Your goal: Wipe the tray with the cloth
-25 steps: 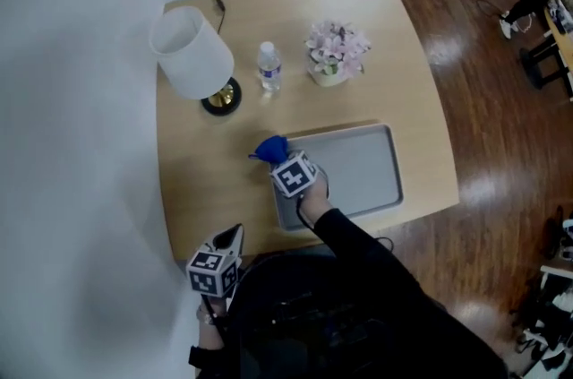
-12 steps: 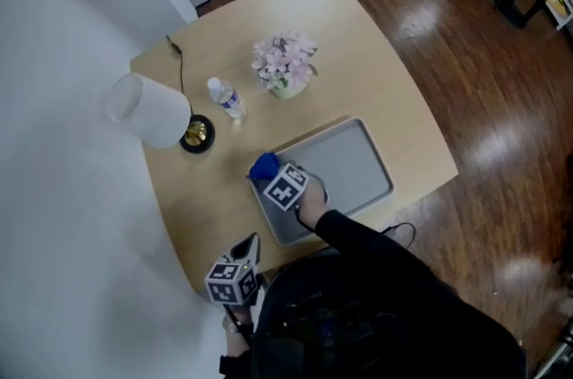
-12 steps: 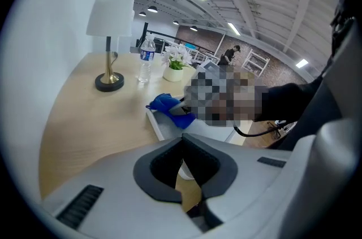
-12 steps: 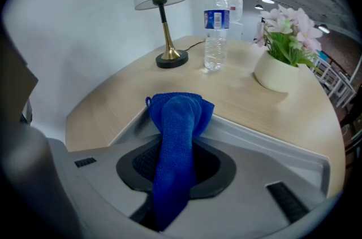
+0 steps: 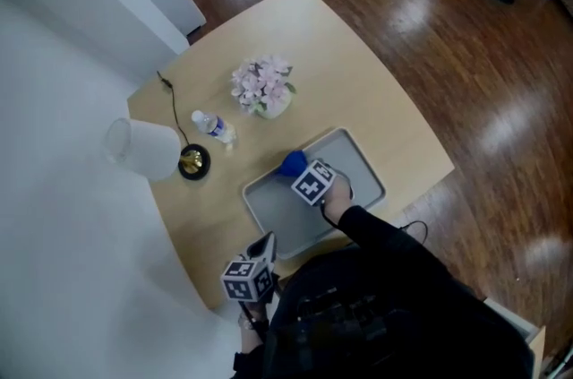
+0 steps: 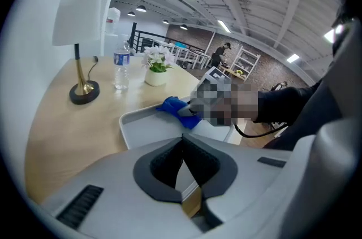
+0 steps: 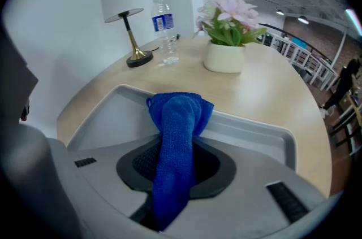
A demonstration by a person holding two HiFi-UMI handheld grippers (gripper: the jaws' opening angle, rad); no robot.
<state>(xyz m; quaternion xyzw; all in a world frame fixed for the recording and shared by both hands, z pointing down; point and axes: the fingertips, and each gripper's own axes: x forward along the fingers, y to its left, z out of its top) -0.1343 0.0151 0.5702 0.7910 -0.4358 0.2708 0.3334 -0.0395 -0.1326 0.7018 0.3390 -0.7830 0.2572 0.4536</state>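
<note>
The wiping looks to be under way rather than starting or finished. The right claw (image 7: 175,160) is clamped on the blue cloth (image 7: 176,119), which runs up between its jaws and bunches out past the tips. That bunched end is down inside the grey tray (image 5: 285,209), against the long wall on the side of the flower pot (image 5: 262,89), roughly midway along it. Grasping the cloth and bringing it to the tray are therefore done. How much of the tray floor has been covered cannot be read from the pictures: the floor looks an even, dull grey on both sides of the cloth, with no crumbs, streaks or wet trail to separate wiped from unwiped. I would guess the stretch along the far wall is being worked now. In that case the near half by the person, the two short ends, the corners and perhaps the rim are probably left. The left claw (image 6: 184,167) takes no part. It hangs off the near edge of the tabletop (image 5: 376,99), well apart from the tray, its tips together with nothing between them. The tray lies unheld, so a hard stroke could slide it. The lamp (image 5: 148,149) and water bottle (image 5: 213,127) stand clear of the work.
</note>
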